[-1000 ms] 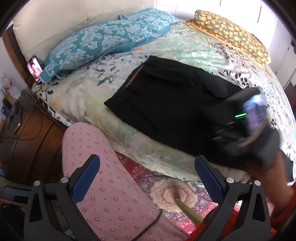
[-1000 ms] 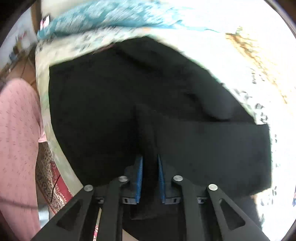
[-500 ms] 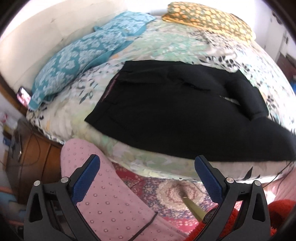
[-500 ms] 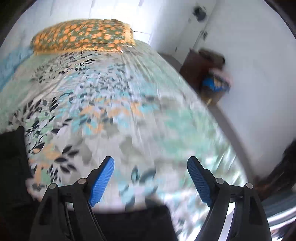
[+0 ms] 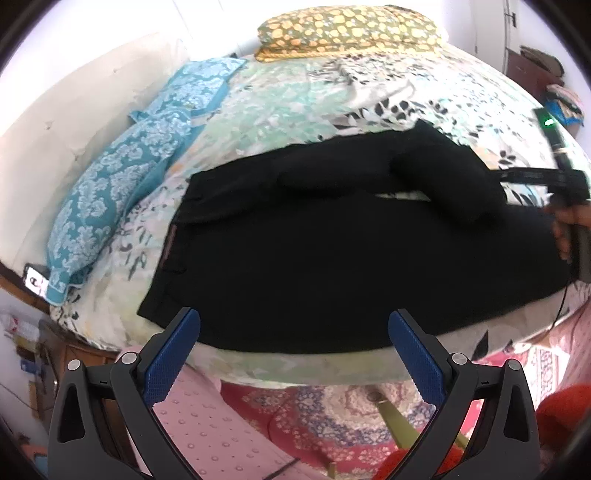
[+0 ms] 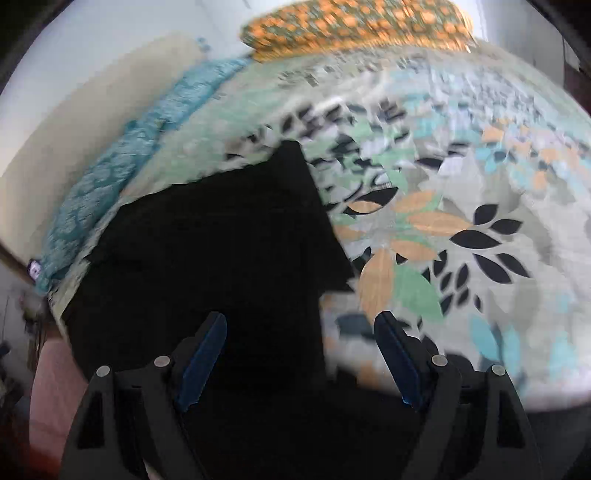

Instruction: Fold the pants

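The black pants lie flat on the floral bedsheet, waistband to the left, legs to the right, with a folded bump near the upper right. My left gripper is open and empty, off the bed's near edge, below the pants. My right gripper is open and empty, low over the pants' right end; its body shows at the right edge of the left wrist view.
Teal patterned pillows lie along the headboard at left. An orange-green pillow sits at the bed's far side. A phone rests at the bed corner. A red patterned rug and my pink-clad leg are below.
My right gripper let go of the pants fold, opened, swung away over the bed and came back over the pants' end. My left gripper moved closer to the bed, still open.
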